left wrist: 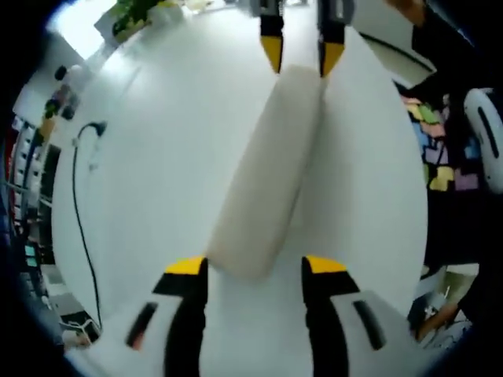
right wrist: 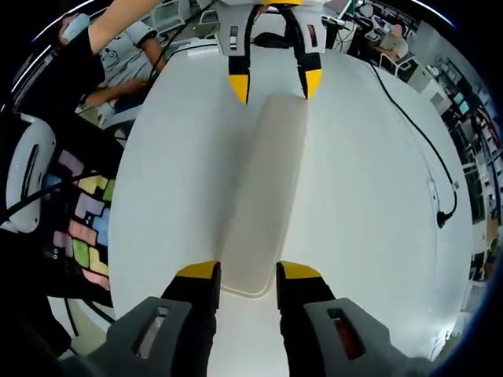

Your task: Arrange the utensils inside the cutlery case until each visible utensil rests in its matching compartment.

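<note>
- Left gripper view: the left gripper is reaching forward with its yellow-tipped jaws spread, one on either side of the near end of the cutlery case. The pale, closed, elongated case is lying on the white table; whether the jaws are touching its sides cannot be told. At the far end, the right gripper is entering from the top with its jaws bracketing the case. A black cable is trailing along the table's edge, well apart.
- Right gripper view: the right gripper is straddling its end of the case, jaws spread, close against the case's sides. The left gripper is facing it at the opposite end. No utensils are showing, the case appearing shut.
- Risk, as a judgement: with both ends held only loosely, an uneven lift or squeeze could be twisting the smooth case, letting it slip or slide across the slick table; opening it crookedly could be spilling its contents.
</note>
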Demonstrator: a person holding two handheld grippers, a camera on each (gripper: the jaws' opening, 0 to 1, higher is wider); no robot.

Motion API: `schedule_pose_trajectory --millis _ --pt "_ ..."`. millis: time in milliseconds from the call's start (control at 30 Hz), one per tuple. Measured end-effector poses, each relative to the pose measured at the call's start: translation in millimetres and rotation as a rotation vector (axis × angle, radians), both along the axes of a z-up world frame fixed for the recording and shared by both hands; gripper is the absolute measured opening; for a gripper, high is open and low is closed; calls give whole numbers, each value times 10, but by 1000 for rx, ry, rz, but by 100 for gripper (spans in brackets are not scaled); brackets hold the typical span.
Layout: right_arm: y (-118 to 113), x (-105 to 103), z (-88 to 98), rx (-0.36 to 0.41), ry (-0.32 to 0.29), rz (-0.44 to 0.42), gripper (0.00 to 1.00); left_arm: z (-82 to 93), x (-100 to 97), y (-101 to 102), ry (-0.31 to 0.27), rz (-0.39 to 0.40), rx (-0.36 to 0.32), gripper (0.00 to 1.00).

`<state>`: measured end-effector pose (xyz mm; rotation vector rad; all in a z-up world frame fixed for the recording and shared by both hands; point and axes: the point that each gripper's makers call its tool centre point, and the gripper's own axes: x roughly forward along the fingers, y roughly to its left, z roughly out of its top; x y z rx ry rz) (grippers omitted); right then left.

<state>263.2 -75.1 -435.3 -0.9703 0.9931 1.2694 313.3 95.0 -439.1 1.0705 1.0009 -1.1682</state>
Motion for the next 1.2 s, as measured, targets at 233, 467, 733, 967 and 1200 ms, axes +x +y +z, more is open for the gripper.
schedule_pose_trajectory --millis 233,467,733,967,1200 --pt "-93 4 7 -42 -13 -7 22 -4 1 -2 8 16 -16 41" --pt "-222 -35 -71 -88 9 -18 15 -13 50 -16 0 48 6 34" --pt "-197 -62 -88 -118 22 -39 14 -31 -6 4 2 50 45 34" --pt "-180 -121 -100 -117 30 -37 14 -40 -37 47 12 42 25 33" --pt "-149 -144 -110 -115 38 -34 15 -58 -60 42 9 42 61 33"
